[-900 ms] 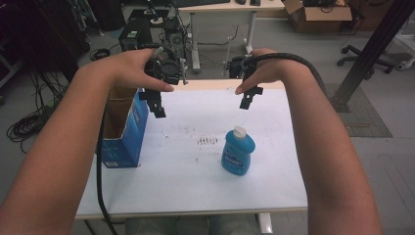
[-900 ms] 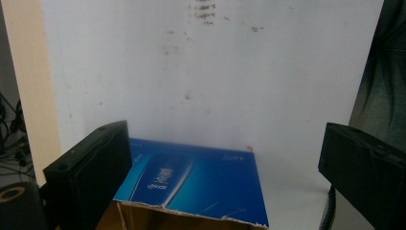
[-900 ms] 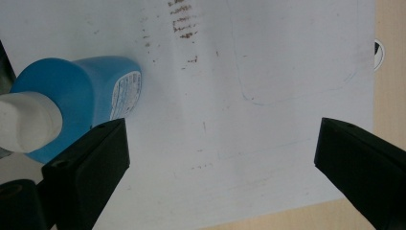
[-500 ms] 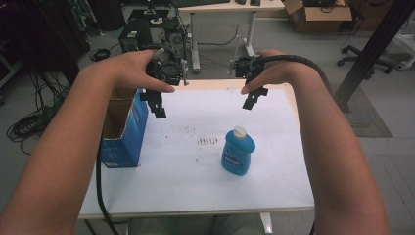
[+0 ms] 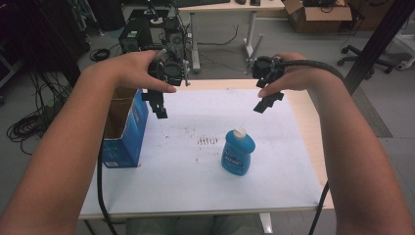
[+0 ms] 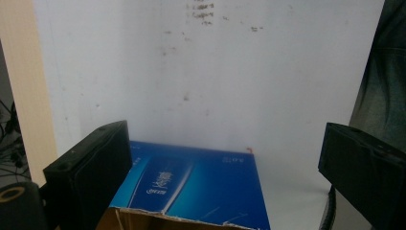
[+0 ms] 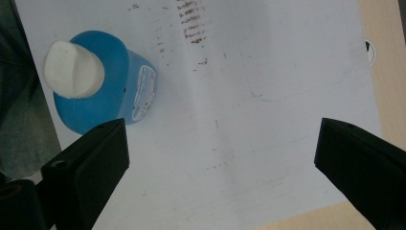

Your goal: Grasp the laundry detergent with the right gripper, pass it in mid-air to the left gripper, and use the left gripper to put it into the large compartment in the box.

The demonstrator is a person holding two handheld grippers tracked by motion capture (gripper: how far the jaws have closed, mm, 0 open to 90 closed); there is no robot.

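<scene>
A blue bottle (image 5: 238, 152) with a white cap stands upright on the white table top (image 5: 205, 181), right of centre. An open blue carton (image 5: 125, 132) stands at the table's left edge. My left gripper (image 5: 159, 105) hangs open in the air just right of the carton's far end. Between its jaws, the left gripper view looks down on the carton's blue side (image 6: 196, 184), with my left gripper (image 6: 225, 139) holding nothing. My right gripper (image 5: 266, 103) hovers open behind and to the right of the bottle. The bottle (image 7: 103, 88) lies beside the left jaw of my right gripper (image 7: 220, 134).
Brown smudges (image 5: 208, 141) mark the table top between the carton and the bottle. A wooden strip (image 5: 313, 127) edges the table on the right. Beyond the far edge are computer cases (image 5: 137, 34), cables, a desk and a cardboard box (image 5: 318, 10) on the floor.
My right gripper has drifted to the right and a little nearer to me. The left gripper, carton and bottle have hardly moved.
</scene>
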